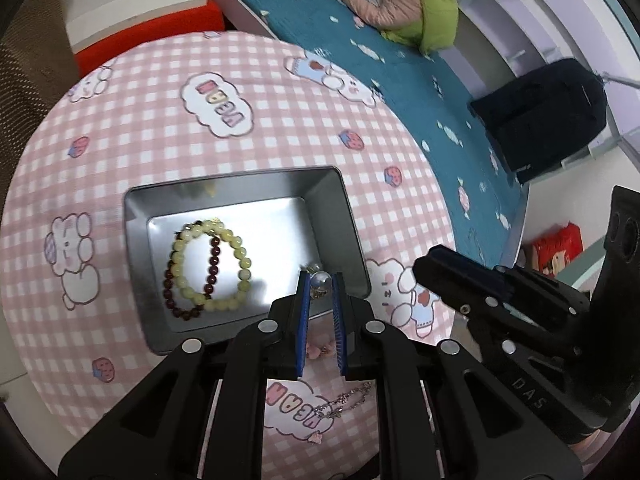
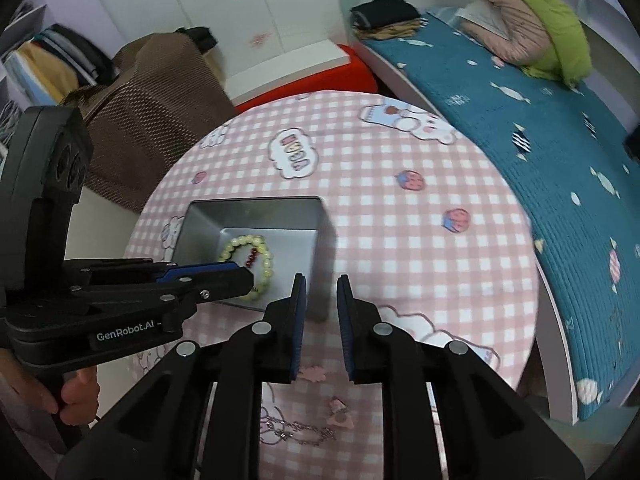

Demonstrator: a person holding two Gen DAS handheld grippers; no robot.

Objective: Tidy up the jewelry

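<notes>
A grey metal tin [image 1: 138, 248] sits on the pink checked round table [image 1: 280, 128]. In it lie a pale yellow bead bracelet [image 1: 224, 264] and a dark red bead bracelet [image 1: 172, 292]. My left gripper [image 1: 321, 285] is shut on a silver ball pendant [image 1: 321, 282] and holds it over the tin's near right corner. A thin silver chain [image 1: 344, 400] lies on the table below it, and shows in the right wrist view [image 2: 296, 432]. My right gripper [image 2: 321, 292] is open and empty, just right of the tin [image 2: 256, 208].
Small pink charms [image 2: 340, 416] lie on the table near the chain. A bed with a teal cover [image 2: 560, 160] runs along the right. A brown chair [image 2: 152, 120] and a red stool [image 2: 352, 72] stand beyond the table.
</notes>
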